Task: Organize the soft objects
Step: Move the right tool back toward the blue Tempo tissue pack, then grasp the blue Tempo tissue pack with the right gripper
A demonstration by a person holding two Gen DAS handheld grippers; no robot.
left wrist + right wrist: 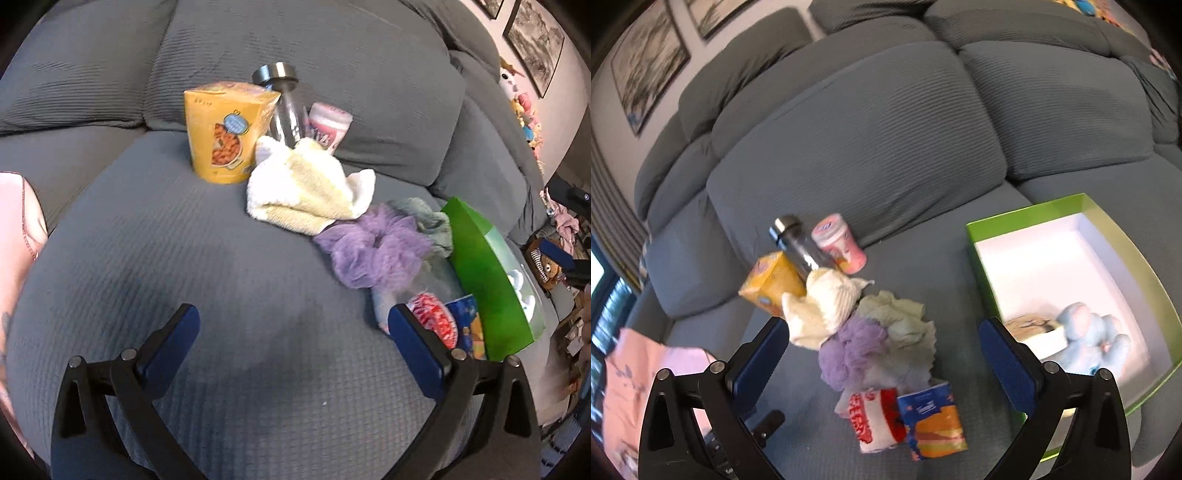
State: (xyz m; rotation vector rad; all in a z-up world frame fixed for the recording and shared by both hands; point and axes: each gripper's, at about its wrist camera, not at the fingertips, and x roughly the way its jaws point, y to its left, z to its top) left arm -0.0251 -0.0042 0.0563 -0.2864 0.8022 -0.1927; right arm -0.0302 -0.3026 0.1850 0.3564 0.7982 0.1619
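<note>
While both hand-held grippers, left [293, 334] and right [882, 349], gape wide and empty: fluffy cream towel [822, 308] crumpled, frilly purple scrunchie [849, 349] at its five o'clock.

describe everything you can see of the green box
The green box is an open, lidless rectangular box, seemingly cardboard, bright green outside and on its rim, white inside. It rests on the grey sofa seat, to the right of the pile of soft things. Inside, at its near end, lie a pale blue plush toy and a small cream and tan item beside it; the rest is bare white floor. Neither gripper touches it.
</note>
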